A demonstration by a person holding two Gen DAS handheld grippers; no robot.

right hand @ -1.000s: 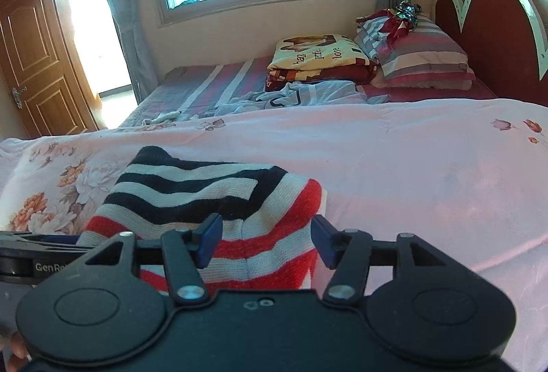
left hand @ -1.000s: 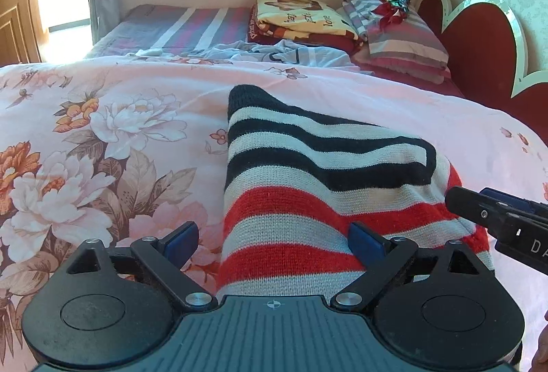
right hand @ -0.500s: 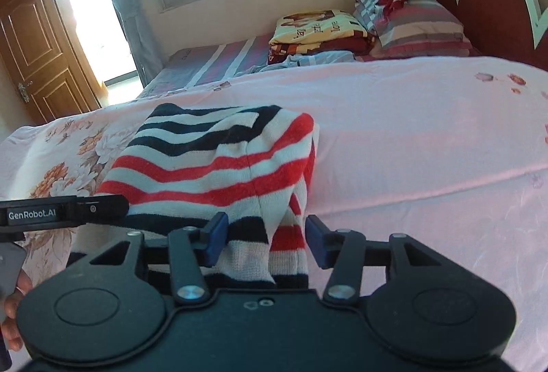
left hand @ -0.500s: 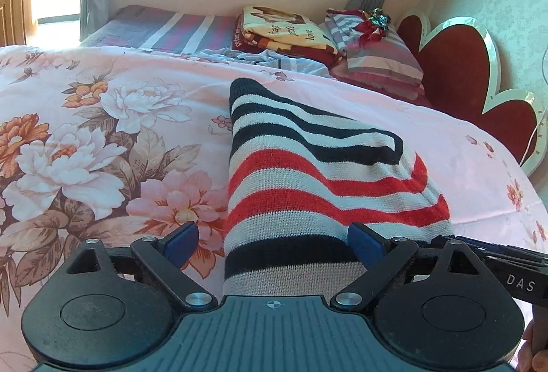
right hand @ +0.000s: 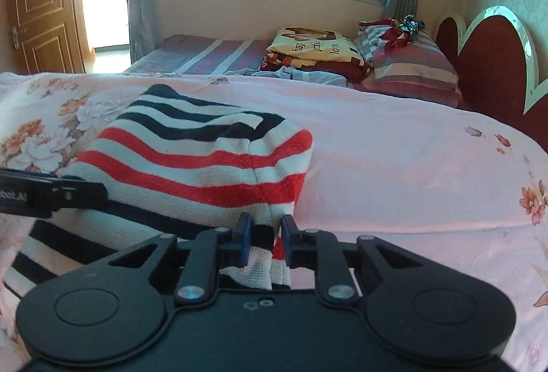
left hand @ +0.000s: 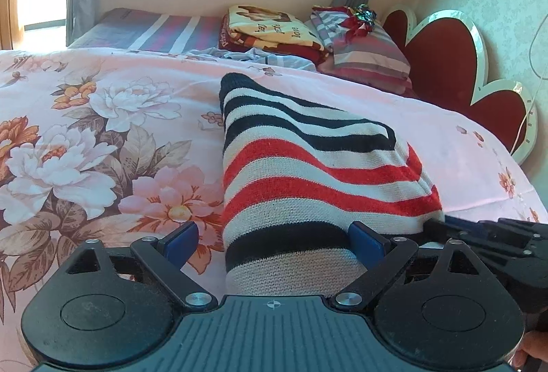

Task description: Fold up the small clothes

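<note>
Right tool (right hand: pixel 263 240) apparently pinching sweater (right hand: pixel 205 159) hem.

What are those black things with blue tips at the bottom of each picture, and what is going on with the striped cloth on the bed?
They are two hand-held grippers, each a pair of fingers a person squeezes, with a camera looking forward along them. One picture comes from the left gripper, the other from the right gripper. A striped knit garment lies on a pink floral bedspread. The right gripper's jaws are pinched on the garment's near edge. The left gripper's jaws stand wide, with the garment's near end between them, not clamped. Farther back are a folded yellow blanket and a striped pillow.
</note>
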